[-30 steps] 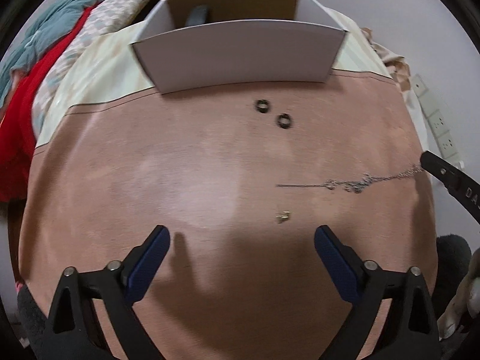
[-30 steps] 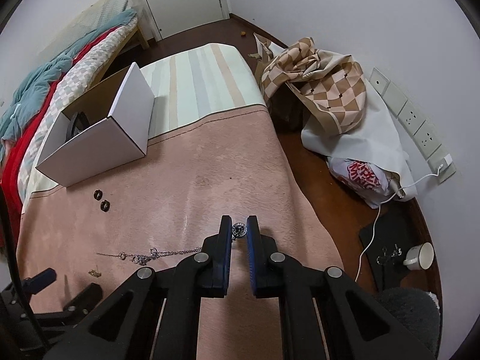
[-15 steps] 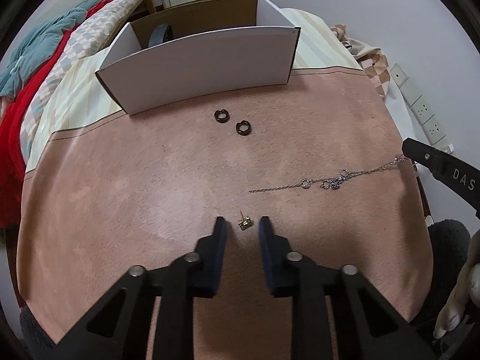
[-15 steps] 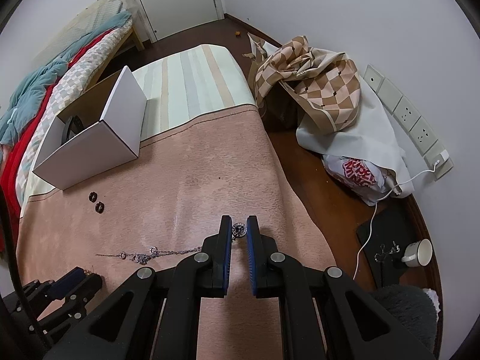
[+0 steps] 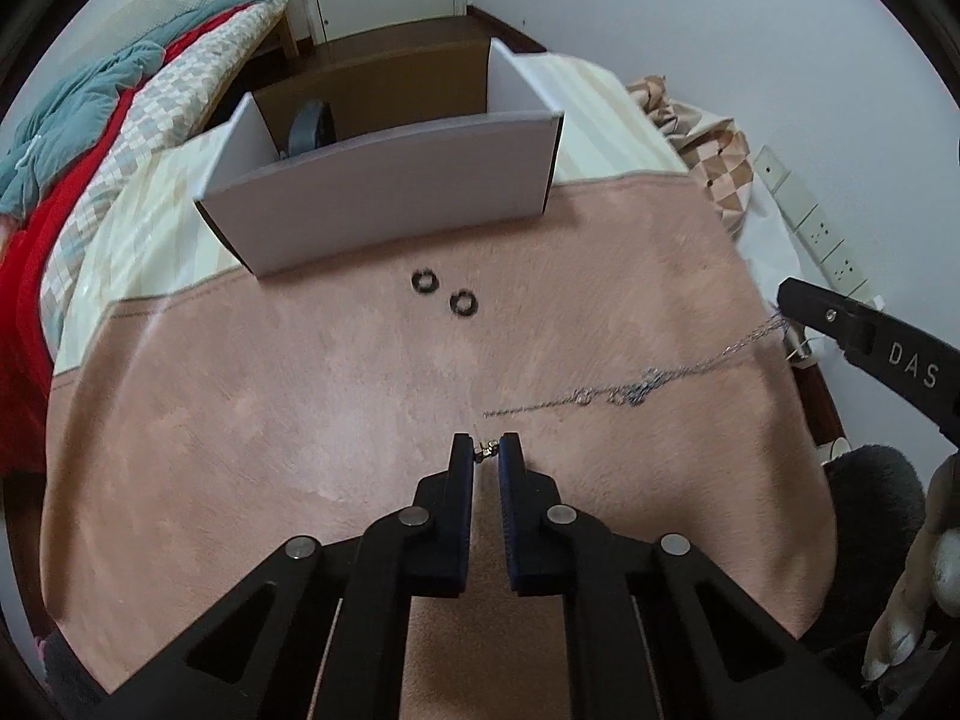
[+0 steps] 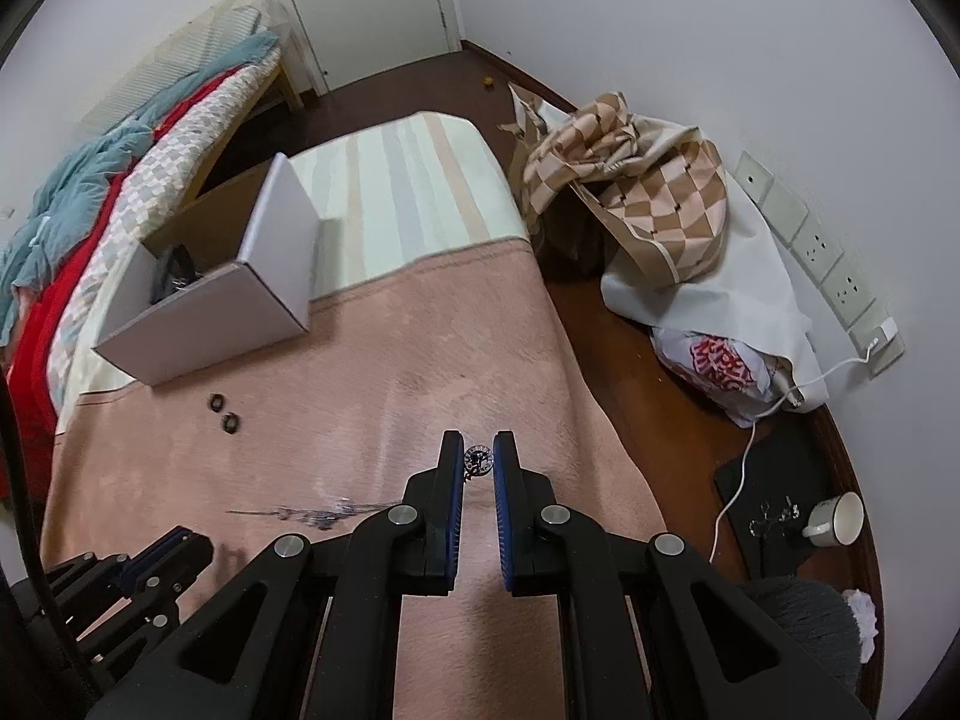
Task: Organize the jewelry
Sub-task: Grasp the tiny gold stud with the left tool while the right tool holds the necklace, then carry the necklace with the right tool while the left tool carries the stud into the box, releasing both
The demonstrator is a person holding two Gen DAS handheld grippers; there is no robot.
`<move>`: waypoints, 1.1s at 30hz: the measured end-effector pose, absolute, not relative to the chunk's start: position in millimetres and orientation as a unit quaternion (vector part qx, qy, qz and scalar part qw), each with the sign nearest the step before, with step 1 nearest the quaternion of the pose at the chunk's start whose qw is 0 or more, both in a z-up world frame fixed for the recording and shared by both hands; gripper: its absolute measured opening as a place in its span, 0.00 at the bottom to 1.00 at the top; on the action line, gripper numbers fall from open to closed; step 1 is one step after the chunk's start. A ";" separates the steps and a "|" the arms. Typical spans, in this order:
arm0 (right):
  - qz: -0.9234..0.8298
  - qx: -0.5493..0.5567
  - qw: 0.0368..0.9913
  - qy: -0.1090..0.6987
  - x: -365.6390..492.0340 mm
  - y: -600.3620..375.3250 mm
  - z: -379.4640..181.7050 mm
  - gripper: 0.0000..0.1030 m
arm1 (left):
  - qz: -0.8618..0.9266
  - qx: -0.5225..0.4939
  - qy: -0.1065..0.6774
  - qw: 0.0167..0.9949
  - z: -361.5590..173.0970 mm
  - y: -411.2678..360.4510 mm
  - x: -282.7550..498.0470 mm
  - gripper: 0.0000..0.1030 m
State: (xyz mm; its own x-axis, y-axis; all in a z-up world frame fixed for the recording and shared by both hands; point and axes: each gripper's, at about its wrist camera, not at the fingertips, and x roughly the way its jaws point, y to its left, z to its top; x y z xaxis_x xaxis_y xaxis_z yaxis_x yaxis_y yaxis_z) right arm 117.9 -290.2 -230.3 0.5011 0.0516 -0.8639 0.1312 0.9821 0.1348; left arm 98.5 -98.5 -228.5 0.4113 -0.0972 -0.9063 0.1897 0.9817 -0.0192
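Observation:
My left gripper (image 5: 485,451) is shut on a small gold stud earring (image 5: 483,450), just above the pink blanket (image 5: 300,420). My right gripper (image 6: 478,461) is shut on the round end piece (image 6: 478,459) of a silver chain necklace (image 5: 624,390), whose rest trails across the blanket (image 6: 312,515). Two small black hoop earrings (image 5: 444,291) lie side by side in front of an open white cardboard box (image 5: 390,198). The same hoop earrings (image 6: 223,412) and box (image 6: 210,330) appear at the left of the right wrist view. A dark object sits inside the box.
A bed with red, teal and checked bedding (image 6: 90,192) runs along the left. Checkered cloth and a plastic bag (image 6: 660,228) are piled on the floor at the right, near wall sockets (image 6: 810,240), a white cable and a cup (image 6: 837,519). A hand (image 5: 924,570) shows at right.
The left gripper's jaws closed from wide open onto the gold stud earring and lifted slightly. The right gripper stayed still, holding the necklace's end.

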 end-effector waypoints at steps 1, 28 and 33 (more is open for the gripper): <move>-0.018 0.091 0.863 0.496 117.8 -288.3 -225.6 0.10 | -0.087 0.042 0.533 0.841 -224.3 -97.5 98.6 0.06; 0.153 0.027 0.902 0.403 240.1 -166.8 -68.1 0.10 | -0.071 -0.078 0.492 0.864 -100.3 10.3 235.2 0.06; 0.150 0.025 0.882 0.446 276.5 -154.3 -120.4 0.10 | -0.085 -0.080 0.521 0.846 -119.2 5.2 268.3 0.06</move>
State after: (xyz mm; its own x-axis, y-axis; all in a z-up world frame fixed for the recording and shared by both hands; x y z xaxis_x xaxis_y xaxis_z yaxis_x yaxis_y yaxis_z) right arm 276.5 -154.3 -120.4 0.5574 0.2877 -0.7788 -0.2424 0.9536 0.1787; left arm 268.3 5.2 -119.2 0.4429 -0.2271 -0.8673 0.0600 0.9727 -0.2241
